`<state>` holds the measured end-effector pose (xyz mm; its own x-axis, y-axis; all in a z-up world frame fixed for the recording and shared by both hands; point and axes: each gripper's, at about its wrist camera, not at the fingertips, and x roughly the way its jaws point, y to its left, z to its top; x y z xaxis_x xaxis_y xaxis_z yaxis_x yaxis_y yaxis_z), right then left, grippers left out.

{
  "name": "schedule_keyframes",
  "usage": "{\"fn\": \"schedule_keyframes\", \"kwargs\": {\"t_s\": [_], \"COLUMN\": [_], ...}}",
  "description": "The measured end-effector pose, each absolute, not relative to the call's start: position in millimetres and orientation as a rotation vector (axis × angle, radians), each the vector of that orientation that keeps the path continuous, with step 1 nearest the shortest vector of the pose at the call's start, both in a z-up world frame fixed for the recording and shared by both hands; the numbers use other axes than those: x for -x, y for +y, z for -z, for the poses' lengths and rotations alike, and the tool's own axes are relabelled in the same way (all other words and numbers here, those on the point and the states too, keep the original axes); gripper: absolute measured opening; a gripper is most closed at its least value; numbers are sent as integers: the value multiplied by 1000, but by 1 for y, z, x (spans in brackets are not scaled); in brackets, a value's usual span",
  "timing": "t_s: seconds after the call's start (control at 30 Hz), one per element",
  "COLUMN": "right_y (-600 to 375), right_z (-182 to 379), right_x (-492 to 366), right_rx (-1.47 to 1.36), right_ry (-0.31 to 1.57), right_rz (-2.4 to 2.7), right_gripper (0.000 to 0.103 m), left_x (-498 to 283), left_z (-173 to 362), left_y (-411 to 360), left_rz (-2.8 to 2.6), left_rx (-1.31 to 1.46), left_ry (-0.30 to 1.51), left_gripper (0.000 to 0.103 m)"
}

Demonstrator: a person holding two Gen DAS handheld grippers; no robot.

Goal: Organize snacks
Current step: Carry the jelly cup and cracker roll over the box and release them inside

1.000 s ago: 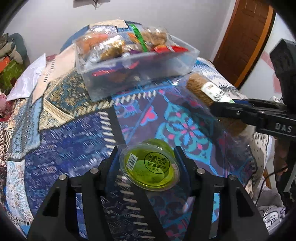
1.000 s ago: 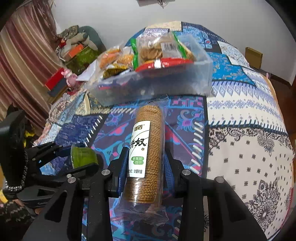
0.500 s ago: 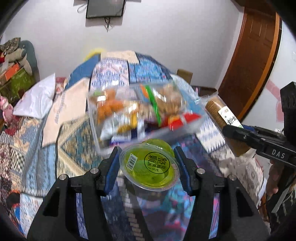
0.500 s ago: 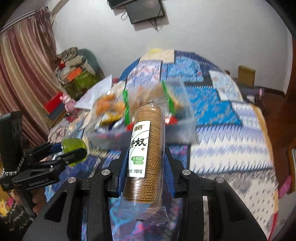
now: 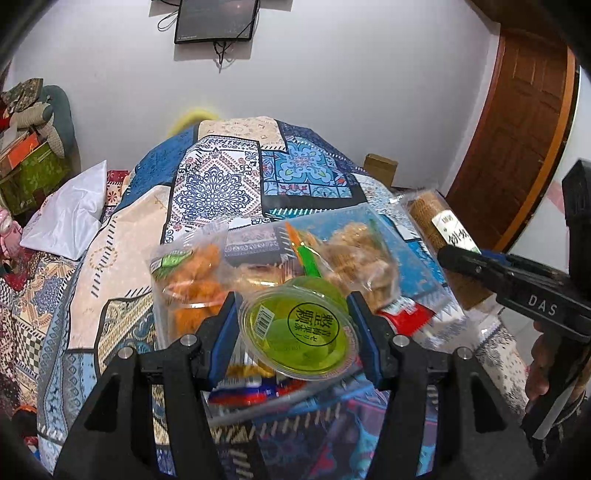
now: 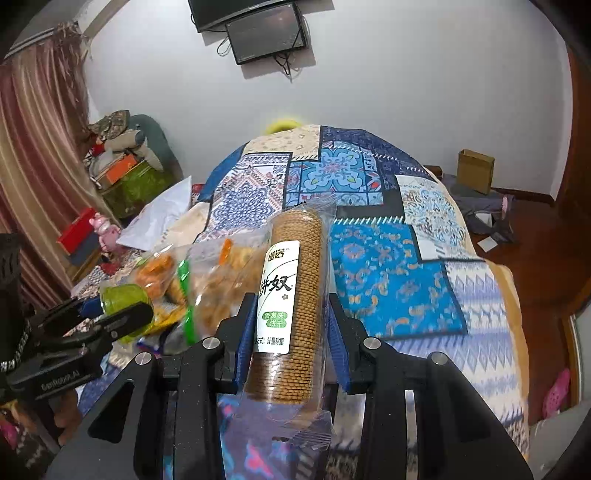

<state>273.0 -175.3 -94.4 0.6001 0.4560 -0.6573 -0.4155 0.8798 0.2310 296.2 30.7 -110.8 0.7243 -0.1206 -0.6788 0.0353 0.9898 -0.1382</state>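
The left claw (image 5: 295, 328) is closed partway on a green jelly cup (image 5: 297, 334), its blue pads pressed against the cup's sides at 9 and 3 o'clock, the printed lid tilted toward the camera. The cup hangs over a clear plastic bin (image 5: 417, 258) that stands on a bed covered with a patchwork quilt (image 5: 221, 184); the bin holds bagged snacks, an orange-filled bag (image 5: 192, 273) at the cup's 10 o'clock and a bag of pale brown pieces (image 5: 358, 254) at its 1 o'clock, with a red packet (image 5: 402, 315) at 3 o'clock. In the left wrist view the right claw (image 5: 448, 254) reaches in from 3 o'clock, with a hand (image 5: 543, 365) on its grip below. In the right wrist view the right claw (image 6: 288, 328) is nearly closed, gripping a clear-wrapped roll of biscuits (image 6: 295, 295) with a white label; the roll points away from the camera toward 12 o'clock, its crinkled wrapper end trailing toward 6 o'clock. The roll's far end lies over the right side of the snack bags, though whether it touches them cannot be told. The left claw (image 6: 122, 314) appears at 9 o'clock of that view with the jelly cup (image 6: 123, 297) between its fingers. Beyond the bed, a dark screen (image 5: 216, 18) hangs on the white wall at 12 o'clock, and a wooden door (image 5: 517, 129) stands at 2 o'clock.
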Motion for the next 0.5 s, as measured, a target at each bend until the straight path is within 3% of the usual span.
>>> {"fn": "schedule_keyframes", "kwargs": {"t_s": [0.27,0.33,0.43,0.5], "right_y": [-156,-156,-160,-163], "right_z": [110,112,109,105], "right_x": [-300,-298,-291,-286], "right_rx": [-10,10,12,10], "right_ry": [831,829,817,806], "right_rz": [-492,-475,-481,-478], "right_gripper": [36,40,49,49], "left_x": [-304,-300,-293,-287], "left_z": [125,124,117,112], "left_y": [29,29,28,27], "left_rz": [63,65,61,66], "left_rx": [85,73,65,60], "left_ry": [763,749,718,711], "left_gripper": [58,69,71,71]}}
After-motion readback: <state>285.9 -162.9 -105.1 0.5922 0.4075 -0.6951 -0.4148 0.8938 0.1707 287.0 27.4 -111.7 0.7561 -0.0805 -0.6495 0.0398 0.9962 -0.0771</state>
